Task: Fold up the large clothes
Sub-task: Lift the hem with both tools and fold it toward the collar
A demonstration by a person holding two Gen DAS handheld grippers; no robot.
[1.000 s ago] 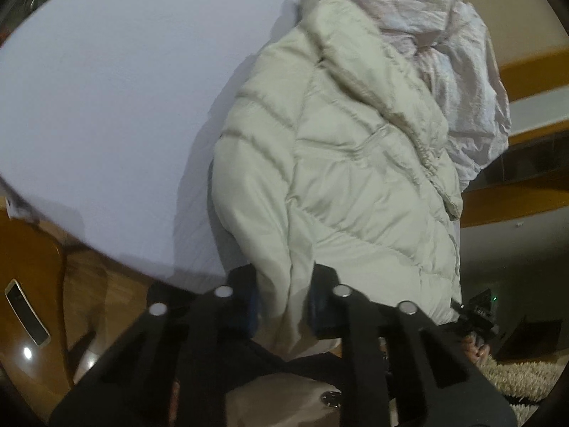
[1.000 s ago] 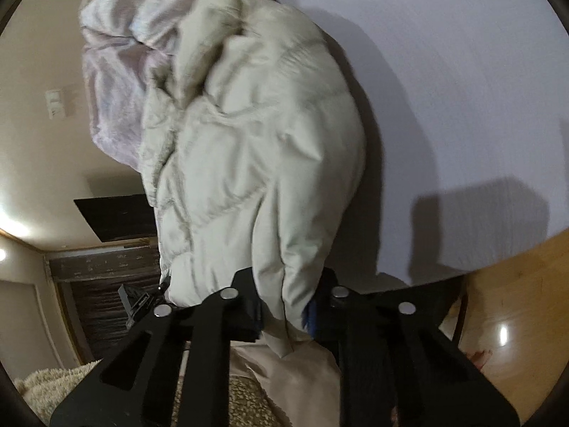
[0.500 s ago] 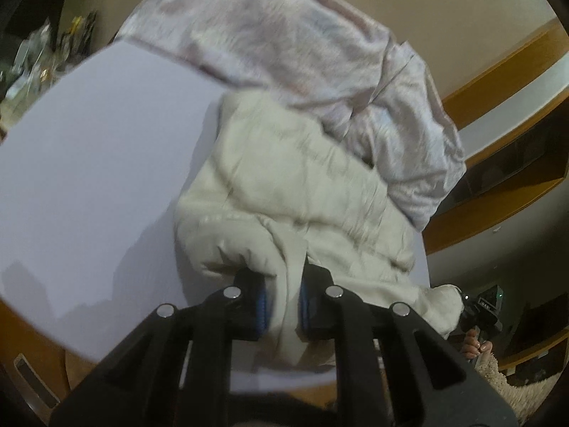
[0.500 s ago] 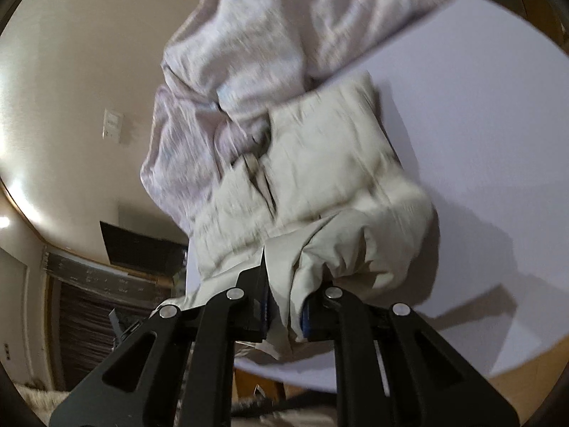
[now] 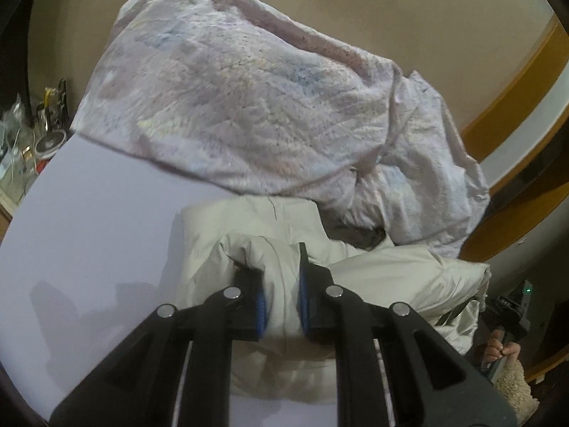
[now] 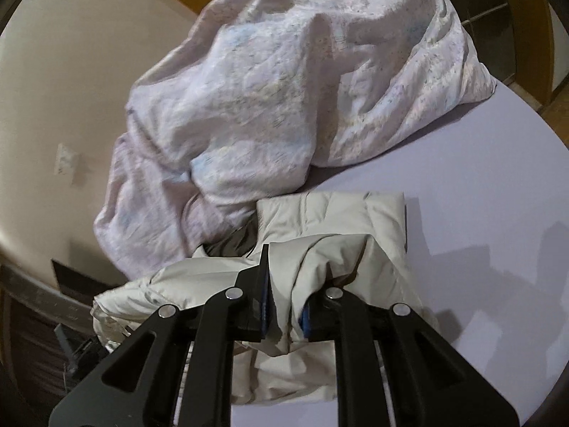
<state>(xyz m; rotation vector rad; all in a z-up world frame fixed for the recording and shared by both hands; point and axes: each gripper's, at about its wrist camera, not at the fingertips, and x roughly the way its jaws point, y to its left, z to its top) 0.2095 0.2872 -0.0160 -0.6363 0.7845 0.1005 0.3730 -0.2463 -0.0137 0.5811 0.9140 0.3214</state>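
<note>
A cream puffer jacket (image 5: 249, 227) lies doubled over on the pale lilac bed sheet (image 5: 89, 231). It also shows in the right wrist view (image 6: 330, 213). My left gripper (image 5: 281, 284) is shut on a bunched fold of the jacket, low over the sheet. My right gripper (image 6: 284, 284) is shut on another fold of the same jacket. The fabric hides the fingertips in both views.
A crumpled pinkish-white duvet (image 5: 249, 99) is heaped right behind the jacket, also in the right wrist view (image 6: 284, 89). A beige wall stands beyond it. A cluttered side table (image 5: 32, 131) is at far left. The other hand-held gripper (image 5: 508, 316) shows at right.
Both grippers have swung the held jacket edge up and over onto the bed. The jacket hung below the bed edge before and now lies folded on the sheet.
</note>
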